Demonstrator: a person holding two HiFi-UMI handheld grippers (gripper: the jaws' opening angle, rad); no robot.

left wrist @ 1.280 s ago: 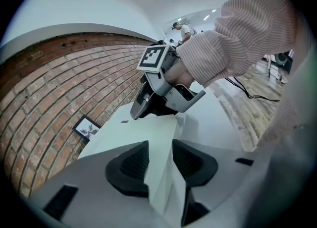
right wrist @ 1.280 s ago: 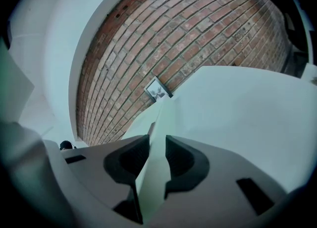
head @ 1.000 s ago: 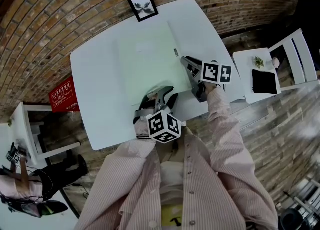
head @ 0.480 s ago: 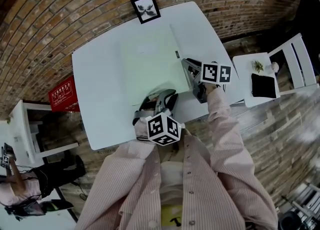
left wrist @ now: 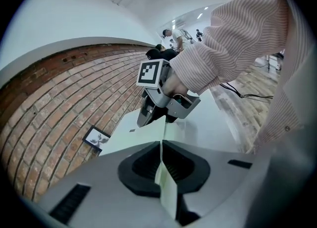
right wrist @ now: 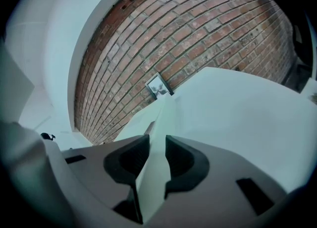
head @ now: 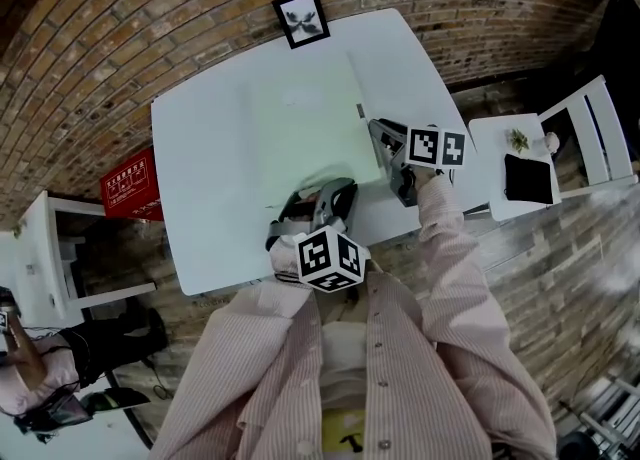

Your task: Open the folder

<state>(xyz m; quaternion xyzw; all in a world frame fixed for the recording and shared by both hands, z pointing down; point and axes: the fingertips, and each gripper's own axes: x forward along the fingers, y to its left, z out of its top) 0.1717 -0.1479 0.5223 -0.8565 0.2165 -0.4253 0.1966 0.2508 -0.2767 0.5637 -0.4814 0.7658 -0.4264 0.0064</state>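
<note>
A pale green folder (head: 300, 128) lies closed on the white table (head: 200, 178). My left gripper (head: 325, 194) is at its near edge. Its jaws have just been closing, and in the left gripper view they (left wrist: 161, 145) pinch the thin folder edge (left wrist: 166, 192). My right gripper (head: 378, 134) sits at the folder's right edge and also shows in the left gripper view (left wrist: 148, 119). In the right gripper view the folder edge (right wrist: 157, 123) runs between its jaws (right wrist: 157, 145), which hold it.
A framed picture (head: 302, 18) stands at the table's far edge against the brick wall. A red box (head: 130, 186) sits on the floor to the left. A small white table with a black tablet (head: 528, 178) and a white chair (head: 600, 128) stand to the right.
The left gripper's jaws have come together on the folder's near edge. Both hands stay almost where they were; the right gripper has not moved.
</note>
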